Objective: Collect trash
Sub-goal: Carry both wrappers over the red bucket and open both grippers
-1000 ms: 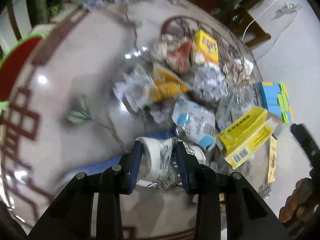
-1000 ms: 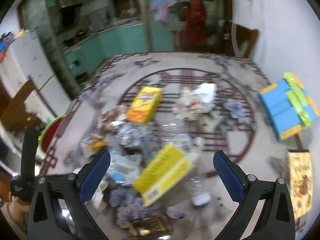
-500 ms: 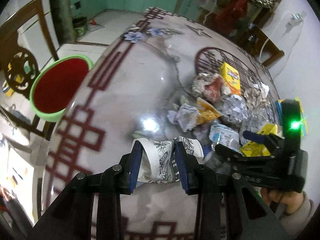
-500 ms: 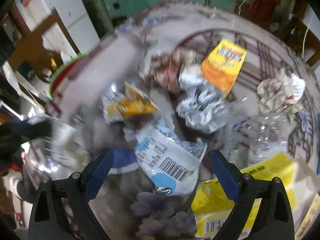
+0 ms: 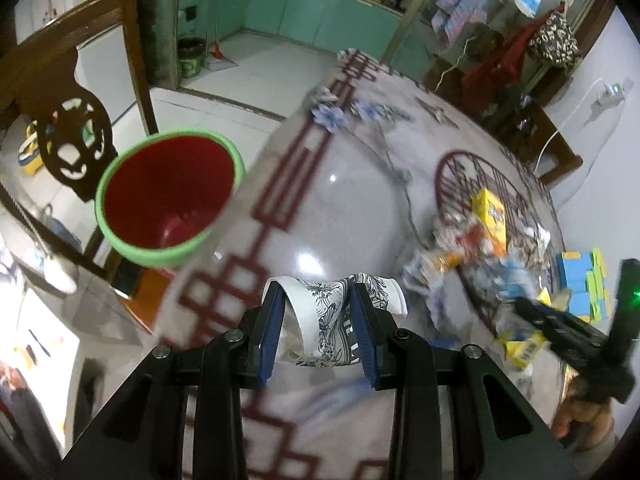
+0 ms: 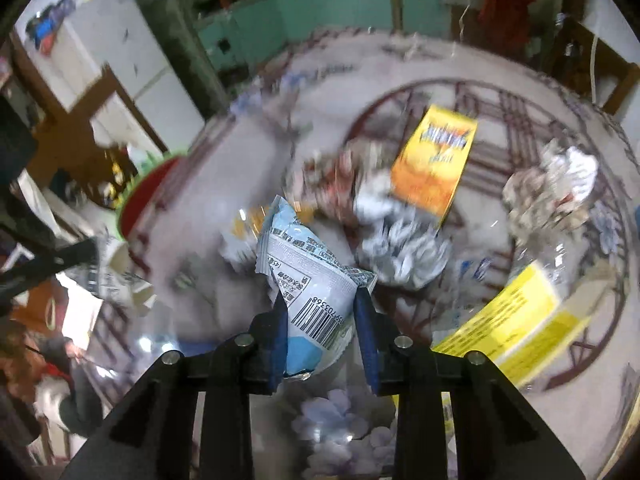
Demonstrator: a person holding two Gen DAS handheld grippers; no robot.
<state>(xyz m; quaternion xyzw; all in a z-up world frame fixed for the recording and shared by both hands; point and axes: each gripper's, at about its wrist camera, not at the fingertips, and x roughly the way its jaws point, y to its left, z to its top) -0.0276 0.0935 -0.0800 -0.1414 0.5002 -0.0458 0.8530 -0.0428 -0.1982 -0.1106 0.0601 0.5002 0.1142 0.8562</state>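
Much of the trash pile is smeared by motion: in the left wrist view the heap [image 5: 472,252] at the right of the counter [image 5: 352,208] is a blur of wrappers, and only the orange-yellow box [image 5: 490,216] reads clearly. The right wrist view is just as soft around its edges, and the clear plastic bottle [image 6: 560,256] is barely separable from the counter's pattern. The person is cut off to part of a hand [image 5: 580,416] at the lower right.

The left hand-held gripper [image 5: 318,320] stands at a narrow gap, both blue pads pressed on a crumpled paper cup [image 5: 328,312] with an ink-style print, held above the counter. The red bin with a green rim [image 5: 168,196] sits beyond the counter's edge, to the upper left of the cup.

The right hand-held gripper [image 6: 320,332] is closing – its pads already pinch the lower end of a blue-and-white snack wrapper [image 6: 308,276] (barcode facing the camera), which stands up out of the jaws above the pile.

A second ago the right jaws stood wide with nothing between them, over the yellow carton [image 6: 508,320]; now they have the wrapper. The left hand-held gripper has kept its hold on the cup, and the bin – then only an edge at the frame's left – is now in full view.
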